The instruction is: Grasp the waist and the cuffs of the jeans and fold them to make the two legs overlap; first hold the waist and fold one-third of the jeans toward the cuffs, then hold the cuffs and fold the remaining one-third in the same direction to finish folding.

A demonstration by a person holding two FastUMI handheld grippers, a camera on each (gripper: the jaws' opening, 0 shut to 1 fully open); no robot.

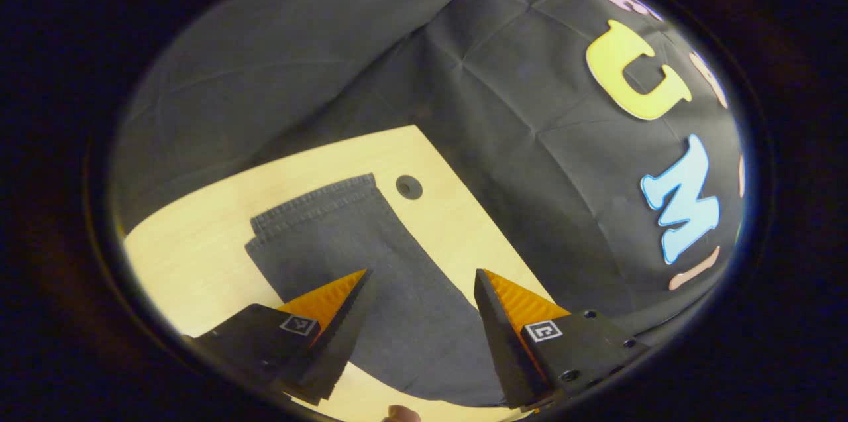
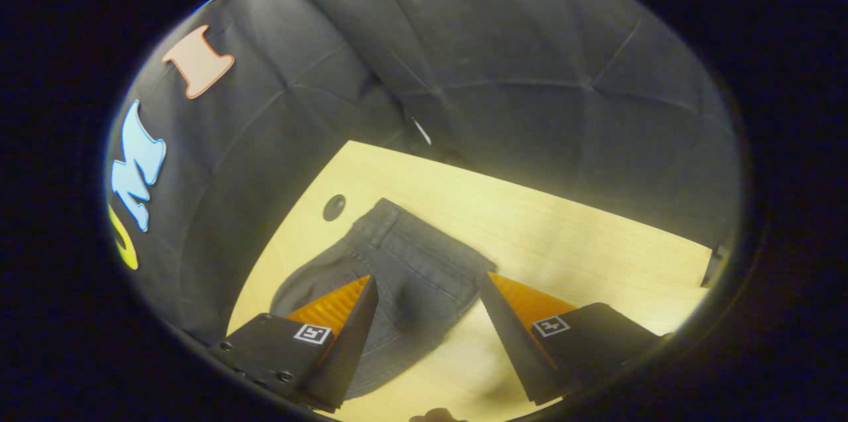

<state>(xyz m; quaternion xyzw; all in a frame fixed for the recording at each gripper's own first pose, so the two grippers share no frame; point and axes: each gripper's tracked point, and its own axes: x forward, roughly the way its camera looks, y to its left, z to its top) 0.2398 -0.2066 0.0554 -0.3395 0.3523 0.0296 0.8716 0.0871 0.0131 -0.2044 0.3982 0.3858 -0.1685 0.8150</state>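
I hold the left hand-held gripper (image 1: 421, 276) with its fingers spread wide and gripping nothing, above the dark jeans (image 1: 371, 276) whose cuffs (image 1: 311, 203) lie at the far end on the pale bench (image 1: 199, 263). My right hand-held gripper (image 2: 427, 279) is equally wide over the waist (image 2: 424, 243), beside a round hole (image 2: 333, 207) in the bench.

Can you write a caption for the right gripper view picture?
Open right gripper above the jeans' waist on the table.
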